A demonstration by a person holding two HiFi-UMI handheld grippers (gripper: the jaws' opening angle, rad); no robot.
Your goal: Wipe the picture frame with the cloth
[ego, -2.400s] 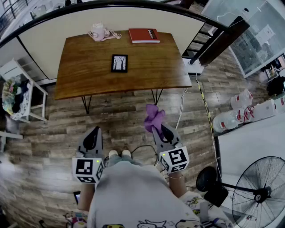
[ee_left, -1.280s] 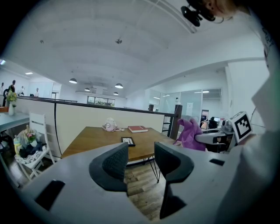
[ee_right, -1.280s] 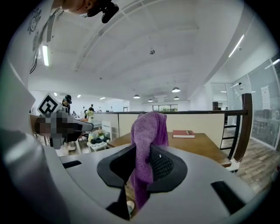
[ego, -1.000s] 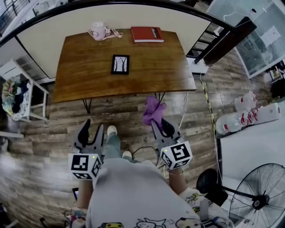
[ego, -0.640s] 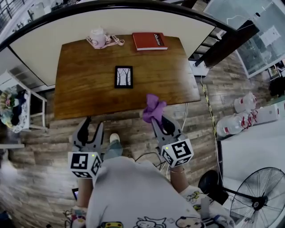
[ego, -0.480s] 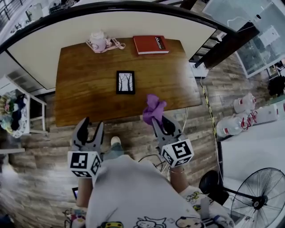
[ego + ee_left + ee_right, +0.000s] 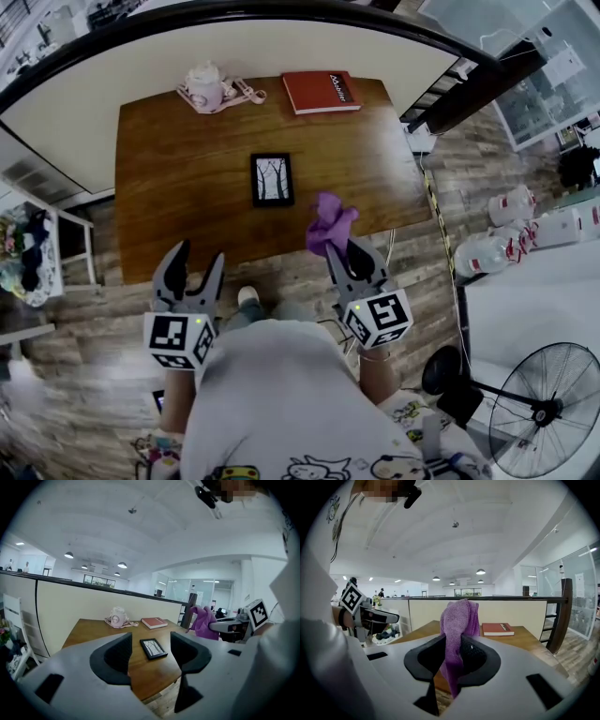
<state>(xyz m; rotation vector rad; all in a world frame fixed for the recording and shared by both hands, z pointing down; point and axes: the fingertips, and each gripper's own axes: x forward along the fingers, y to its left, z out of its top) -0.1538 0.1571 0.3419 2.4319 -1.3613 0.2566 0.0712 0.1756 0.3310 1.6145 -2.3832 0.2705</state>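
Approach to the table, head view. The left gripper (image 7: 197, 259), lower left, had just spread its jaws wider with nothing between them. The right gripper (image 7: 345, 251), right of centre, stayed clamped on the purple cloth (image 7: 326, 223). The picture frame (image 7: 272, 179) lay flat mid-table (image 7: 169, 197), untouched. Compared with the earlier frames, table and frame sat lower and nearer both grippers. Wiping had apparently not yet begun.

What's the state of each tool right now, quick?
Left tool: open, jaws have just been opening, nothing between them.
Right tool: closed on the purple cloth.
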